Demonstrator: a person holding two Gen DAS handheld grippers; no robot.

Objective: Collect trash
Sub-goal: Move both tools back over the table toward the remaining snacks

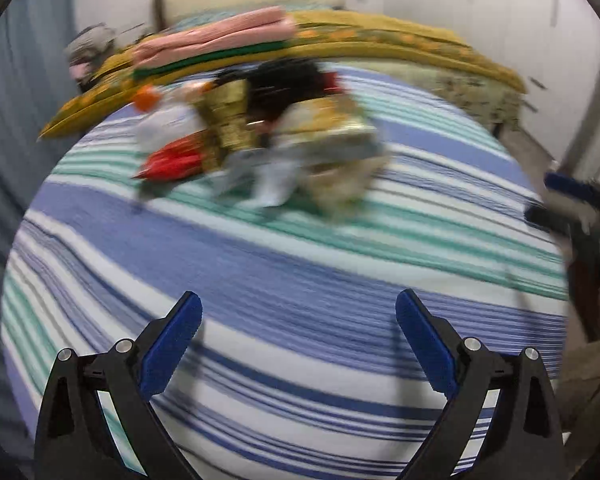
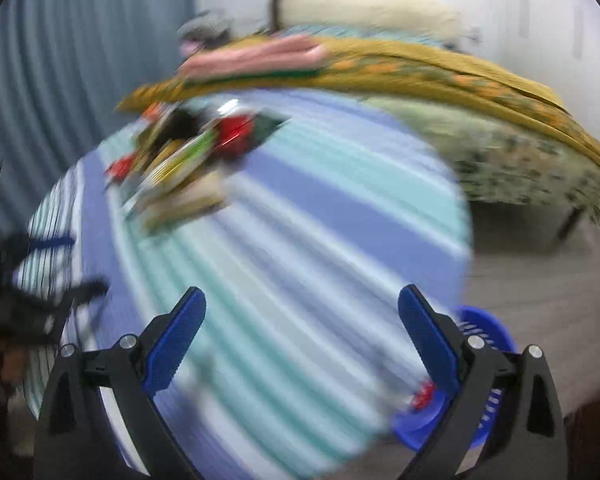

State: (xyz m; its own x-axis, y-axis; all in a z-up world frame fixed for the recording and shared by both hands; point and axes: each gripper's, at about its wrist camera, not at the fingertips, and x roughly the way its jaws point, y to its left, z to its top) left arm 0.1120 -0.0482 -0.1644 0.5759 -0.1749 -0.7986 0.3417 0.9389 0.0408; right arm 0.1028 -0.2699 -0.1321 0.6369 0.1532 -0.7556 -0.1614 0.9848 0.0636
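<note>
My left gripper (image 1: 299, 312) and right gripper (image 2: 302, 307) both gape empty, ready to grab. The trash (image 1: 256, 136) lies heaped ahead of both; the bin (image 2: 476, 376) waits just behind my right finger for drops.
</note>
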